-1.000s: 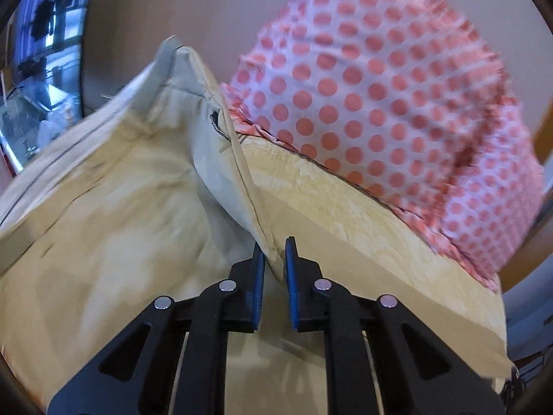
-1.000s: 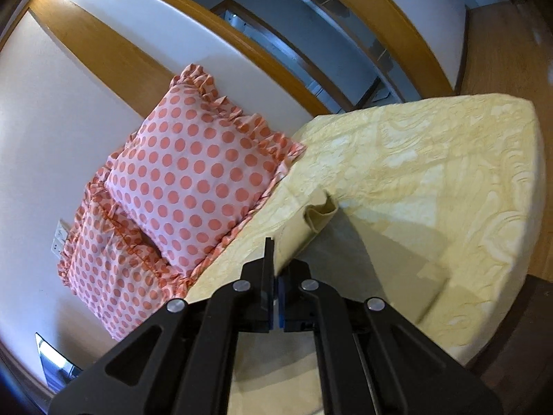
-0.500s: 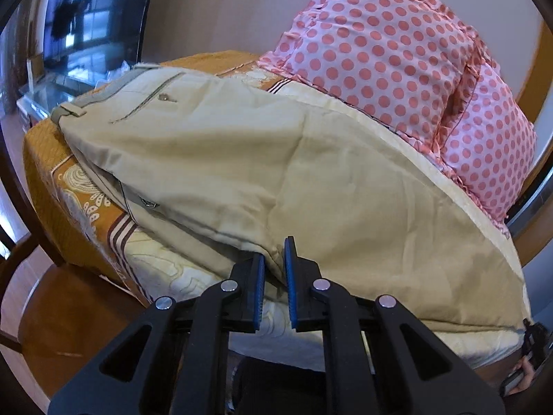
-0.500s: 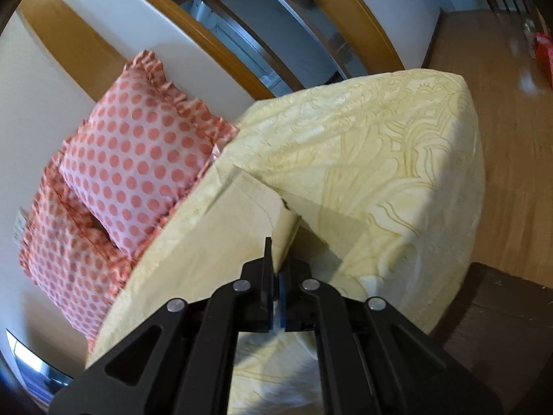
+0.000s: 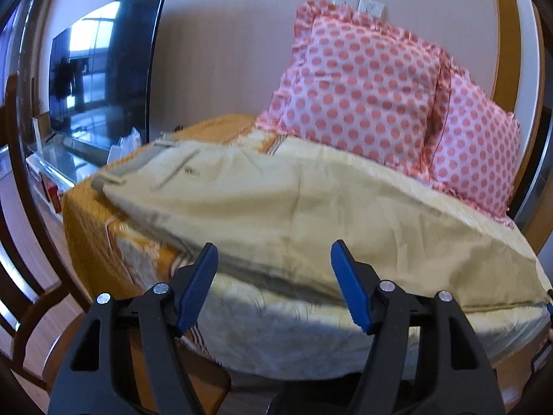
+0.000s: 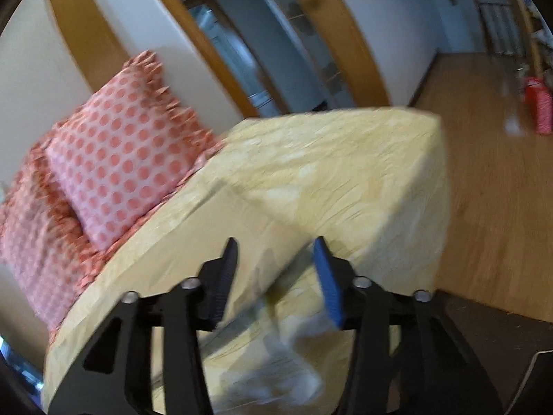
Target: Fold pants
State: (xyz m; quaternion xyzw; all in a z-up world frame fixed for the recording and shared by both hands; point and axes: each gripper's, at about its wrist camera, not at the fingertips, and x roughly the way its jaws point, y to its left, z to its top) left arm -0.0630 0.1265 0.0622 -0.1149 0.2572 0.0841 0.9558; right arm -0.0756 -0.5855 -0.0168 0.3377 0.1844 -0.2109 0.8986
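Beige pants (image 5: pixel 283 204) lie flat along the bed, waistband at the left, legs running right. In the right wrist view the leg end (image 6: pixel 193 252) lies along the bed's near side. My left gripper (image 5: pixel 273 280) is open and empty, just short of the pants' near edge. My right gripper (image 6: pixel 274 276) is open and empty, just above the hem end. Both views are slightly blurred.
Two pink polka-dot pillows (image 5: pixel 363 93) lean on the wall at the back of the bed. The yellow bedspread (image 6: pixel 338 173) drops off at the bed's near edge. A TV (image 5: pixel 103 76) stands at the left. A wooden chair back (image 5: pixel 20 276) is near. A wooden floor (image 6: pixel 490 180) is at the right.
Both grippers were shut on the pants' edge as they laid it down over the bed. Now both have opened and let go, and have drawn back a little.
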